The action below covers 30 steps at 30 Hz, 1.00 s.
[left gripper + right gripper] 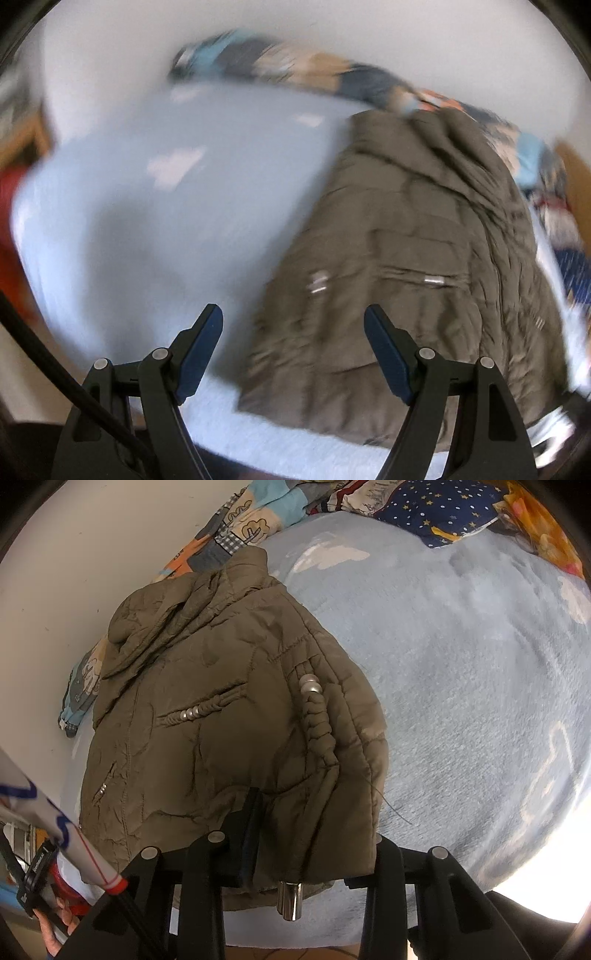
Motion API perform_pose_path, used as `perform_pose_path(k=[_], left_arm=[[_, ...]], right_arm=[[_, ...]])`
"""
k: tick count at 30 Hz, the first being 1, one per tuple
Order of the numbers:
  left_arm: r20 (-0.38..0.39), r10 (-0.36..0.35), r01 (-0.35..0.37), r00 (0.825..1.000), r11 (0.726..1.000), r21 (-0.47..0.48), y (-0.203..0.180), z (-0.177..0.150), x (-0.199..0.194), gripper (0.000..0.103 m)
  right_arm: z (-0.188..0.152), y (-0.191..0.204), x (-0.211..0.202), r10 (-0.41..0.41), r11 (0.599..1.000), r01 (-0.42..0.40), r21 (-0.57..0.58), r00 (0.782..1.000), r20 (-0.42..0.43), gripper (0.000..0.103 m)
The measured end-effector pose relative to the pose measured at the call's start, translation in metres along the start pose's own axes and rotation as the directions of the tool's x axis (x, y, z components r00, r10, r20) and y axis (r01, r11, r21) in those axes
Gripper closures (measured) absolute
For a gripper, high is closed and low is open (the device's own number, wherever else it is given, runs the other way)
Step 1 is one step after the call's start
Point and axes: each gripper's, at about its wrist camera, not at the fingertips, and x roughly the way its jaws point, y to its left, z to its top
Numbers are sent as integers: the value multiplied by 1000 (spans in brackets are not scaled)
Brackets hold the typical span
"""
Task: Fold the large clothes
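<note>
Right gripper on jacket hem, left free over the bed.

Left wrist view: my left gripper (293,325) is spread wide, nothing between the fingers; it hangs above the near-left edge of the jacket (413,266), which lies on the blue blanket (166,206) to the right and ahead. Frame is blurred, so detail is poor. Right wrist view: my right gripper (314,834) is pinching the jacket's (221,701) near hem, fabric bunched between the fingers and draped over them, a metal toggle (290,901) dangling below. I judge that grip anchors the hem for a fold across the blanket (461,686).
</note>
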Motion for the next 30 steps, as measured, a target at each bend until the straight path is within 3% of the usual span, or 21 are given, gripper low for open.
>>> perform_pose_path(k=[4,7,11,14,16,18,22,27,30], left_arm=[[-89,-87,66,992,973,-222,53,-3,19,25],[-132,-177,134,975,949,-286,59,-10,32,25],[-186,-287,219,940,923,-317,47,-18,50,25],[-195,-249,192,949,943,-273,34,-24,53,26],[-185,-245,196,952,949,-246,26,-26,50,34],[-174,-233,195,957,958,-211,18,-29,47,35],[-151,-253,230,955,960,-158,4,-33,41,55],[-130,-218,204,967,972,-117,-7,-37,41,56],[-123,-194,180,973,977,-114,-4,-41,44,55]], right_arm=[[2,2,3,-2,1000,2,6,1000,-5,65],[2,2,3,-2,1000,2,7,1000,-7,65],[3,3,3,-1,1000,1,7,1000,-9,65],[3,2,3,8,1000,-8,9,1000,-8,65],[3,0,2,17,1000,-17,15,1000,-8,65],[3,-1,2,23,999,-23,23,1000,-9,65],[4,-3,5,29,999,-28,46,999,-19,63],[6,-10,8,45,995,-42,86,999,-27,58],[6,-16,10,50,992,-46,114,998,-33,49]])
